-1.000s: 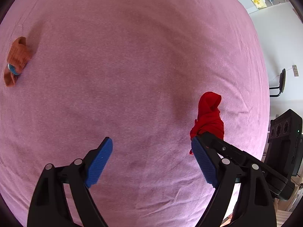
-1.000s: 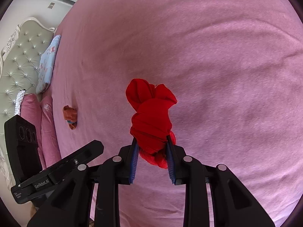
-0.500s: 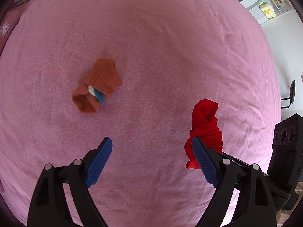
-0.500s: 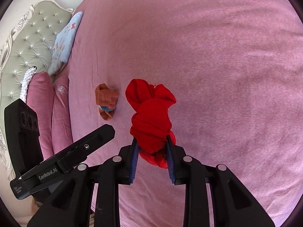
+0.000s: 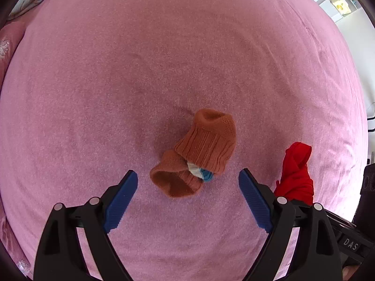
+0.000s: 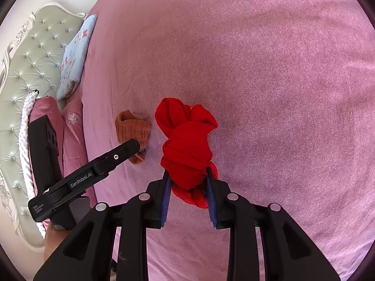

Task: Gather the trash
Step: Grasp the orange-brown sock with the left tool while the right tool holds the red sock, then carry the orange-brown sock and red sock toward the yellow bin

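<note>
An orange knitted sock bundle (image 5: pixel 199 154) with a white and blue bit showing lies on the pink bedspread (image 5: pixel 140 58). My left gripper (image 5: pixel 187 187) is open, its blue pads on either side of the bundle's near end, just above the bed. The bundle also shows in the right wrist view (image 6: pixel 132 131), partly behind the left gripper's finger. My right gripper (image 6: pixel 187 182) is shut on a red cloth bundle (image 6: pixel 187 145) and holds it above the bed; the red bundle shows at the right of the left wrist view (image 5: pixel 296 171).
A tufted grey-green headboard (image 6: pixel 30 65), a light blue floral pillow (image 6: pixel 75 53) and pink pillows (image 6: pixel 72 135) stand at the bed's left end. A white rope (image 6: pixel 25 126) hangs by the headboard. White shelves (image 5: pixel 337 0) stand beyond the bed's far right.
My left gripper has swung left and forward, so the orange bundle now lies between its open pads. My right gripper has followed, still shut on the red bundle.
</note>
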`<state>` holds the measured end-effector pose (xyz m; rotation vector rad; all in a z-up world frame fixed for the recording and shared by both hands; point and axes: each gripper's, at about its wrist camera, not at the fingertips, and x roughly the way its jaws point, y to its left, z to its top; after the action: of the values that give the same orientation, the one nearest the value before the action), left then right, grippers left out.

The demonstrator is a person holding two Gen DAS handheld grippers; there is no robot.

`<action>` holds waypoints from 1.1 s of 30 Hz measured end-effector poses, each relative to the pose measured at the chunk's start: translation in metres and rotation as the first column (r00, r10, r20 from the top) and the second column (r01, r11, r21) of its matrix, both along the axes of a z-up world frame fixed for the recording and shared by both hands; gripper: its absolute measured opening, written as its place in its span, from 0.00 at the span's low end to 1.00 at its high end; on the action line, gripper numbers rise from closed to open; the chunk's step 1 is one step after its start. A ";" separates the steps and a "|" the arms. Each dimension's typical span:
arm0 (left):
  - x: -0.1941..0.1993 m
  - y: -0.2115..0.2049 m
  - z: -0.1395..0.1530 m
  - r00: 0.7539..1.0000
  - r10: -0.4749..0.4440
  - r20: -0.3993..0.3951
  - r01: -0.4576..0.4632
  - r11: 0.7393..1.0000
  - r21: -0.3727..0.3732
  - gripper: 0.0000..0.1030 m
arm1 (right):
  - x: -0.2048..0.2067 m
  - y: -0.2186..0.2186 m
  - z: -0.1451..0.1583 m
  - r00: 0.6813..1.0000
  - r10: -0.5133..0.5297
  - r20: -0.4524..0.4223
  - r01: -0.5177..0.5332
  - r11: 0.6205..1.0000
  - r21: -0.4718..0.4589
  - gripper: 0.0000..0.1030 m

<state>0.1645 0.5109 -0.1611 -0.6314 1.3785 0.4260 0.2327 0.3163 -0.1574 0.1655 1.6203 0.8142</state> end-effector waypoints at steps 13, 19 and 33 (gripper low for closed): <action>0.012 -0.009 -0.016 0.998 0.056 -0.023 -0.056 0.998 -0.009 0.51 | -0.005 -0.024 -0.003 0.999 -0.014 -0.037 0.015 0.999 0.031 0.26; -0.021 -0.038 -0.009 0.995 0.087 0.039 -0.084 0.993 -0.077 0.43 | -0.018 -0.052 0.005 1.000 0.002 -0.012 -0.002 1.000 0.011 0.26; -0.126 -0.186 0.016 0.990 0.055 0.132 -0.020 0.966 -0.256 0.42 | -0.094 -0.168 0.022 0.996 0.084 0.018 -0.083 0.994 -0.072 0.26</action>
<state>0.0387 0.3248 -0.1446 -0.8831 1.3005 0.2314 0.1384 0.1479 -0.1351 0.0390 1.6426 0.8185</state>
